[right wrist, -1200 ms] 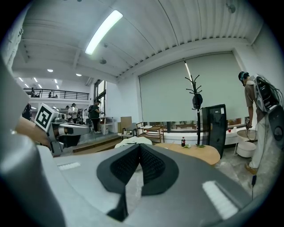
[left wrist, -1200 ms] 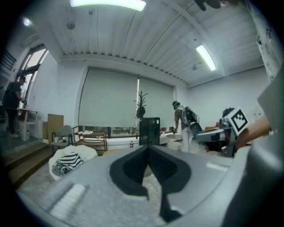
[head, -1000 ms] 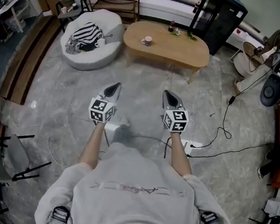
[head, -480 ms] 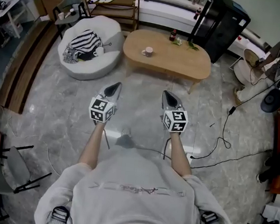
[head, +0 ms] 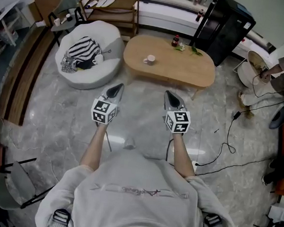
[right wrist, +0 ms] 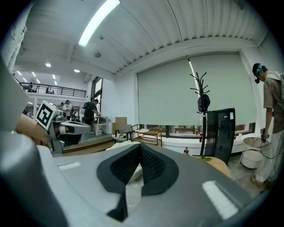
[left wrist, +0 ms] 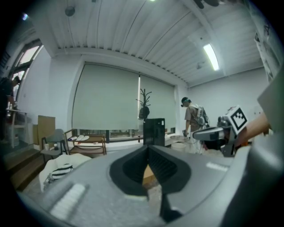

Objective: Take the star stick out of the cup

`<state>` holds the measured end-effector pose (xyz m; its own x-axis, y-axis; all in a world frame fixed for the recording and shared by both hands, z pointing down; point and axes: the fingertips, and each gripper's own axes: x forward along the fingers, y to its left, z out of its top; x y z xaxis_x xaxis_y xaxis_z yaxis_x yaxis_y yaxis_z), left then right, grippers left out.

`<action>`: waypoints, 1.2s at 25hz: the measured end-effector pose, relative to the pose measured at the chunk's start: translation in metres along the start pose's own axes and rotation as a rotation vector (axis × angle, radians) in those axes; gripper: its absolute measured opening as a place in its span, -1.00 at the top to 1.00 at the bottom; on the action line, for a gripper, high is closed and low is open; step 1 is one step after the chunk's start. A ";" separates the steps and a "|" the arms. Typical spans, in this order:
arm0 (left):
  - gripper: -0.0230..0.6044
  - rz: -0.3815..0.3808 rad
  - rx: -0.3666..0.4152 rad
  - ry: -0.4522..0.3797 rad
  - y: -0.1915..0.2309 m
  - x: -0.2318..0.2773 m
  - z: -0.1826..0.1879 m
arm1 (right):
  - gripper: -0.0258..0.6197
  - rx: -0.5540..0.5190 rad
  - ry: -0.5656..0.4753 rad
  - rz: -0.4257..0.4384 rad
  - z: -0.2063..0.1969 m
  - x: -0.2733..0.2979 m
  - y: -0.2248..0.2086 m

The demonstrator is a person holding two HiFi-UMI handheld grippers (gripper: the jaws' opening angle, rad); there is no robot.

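Left gripper (head: 118,87) and right gripper (head: 168,93) hold fingers clenched, empty (cup (head: 149,60) well apart on table (head: 191,65)); arriving unopened could topple it.

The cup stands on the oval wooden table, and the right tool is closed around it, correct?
No. The cup does stand on the oval wooden table, but the right tool is closed on nothing, well short of it, as the head view shows.

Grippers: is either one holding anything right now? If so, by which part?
Nothing is held. The left gripper and right gripper are both shut and empty. The cup sits on the wooden table ahead, untouched.
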<state>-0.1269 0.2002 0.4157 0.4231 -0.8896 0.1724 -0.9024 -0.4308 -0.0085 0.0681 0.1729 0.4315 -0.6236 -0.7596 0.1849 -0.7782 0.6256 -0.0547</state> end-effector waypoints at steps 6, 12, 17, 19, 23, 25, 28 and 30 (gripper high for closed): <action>0.92 -0.029 0.017 0.000 0.038 0.043 0.009 | 0.91 -0.008 -0.009 -0.024 0.014 0.048 -0.018; 0.92 -0.054 0.022 -0.011 0.073 0.079 0.017 | 0.91 -0.014 -0.016 -0.049 0.026 0.092 -0.033; 0.92 -0.069 0.019 -0.008 0.097 0.099 0.018 | 0.91 -0.011 -0.008 -0.059 0.028 0.121 -0.037; 0.92 -0.074 0.018 -0.007 0.104 0.106 0.014 | 0.91 -0.008 -0.003 -0.062 0.023 0.130 -0.038; 0.92 -0.081 0.017 0.000 0.118 0.115 0.010 | 0.91 0.000 0.004 -0.067 0.018 0.145 -0.039; 0.92 -0.083 0.016 0.002 0.123 0.119 0.010 | 0.91 0.001 0.005 -0.069 0.018 0.150 -0.041; 0.92 -0.088 0.019 -0.001 0.125 0.123 0.009 | 0.91 0.002 0.007 -0.074 0.015 0.154 -0.043; 0.92 -0.091 0.019 0.000 0.127 0.124 0.009 | 0.91 0.004 0.009 -0.074 0.013 0.156 -0.042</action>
<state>-0.1885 0.0337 0.4275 0.5034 -0.8464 0.1737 -0.8584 -0.5129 -0.0118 0.0021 0.0258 0.4495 -0.5634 -0.8023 0.1974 -0.8227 0.5668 -0.0445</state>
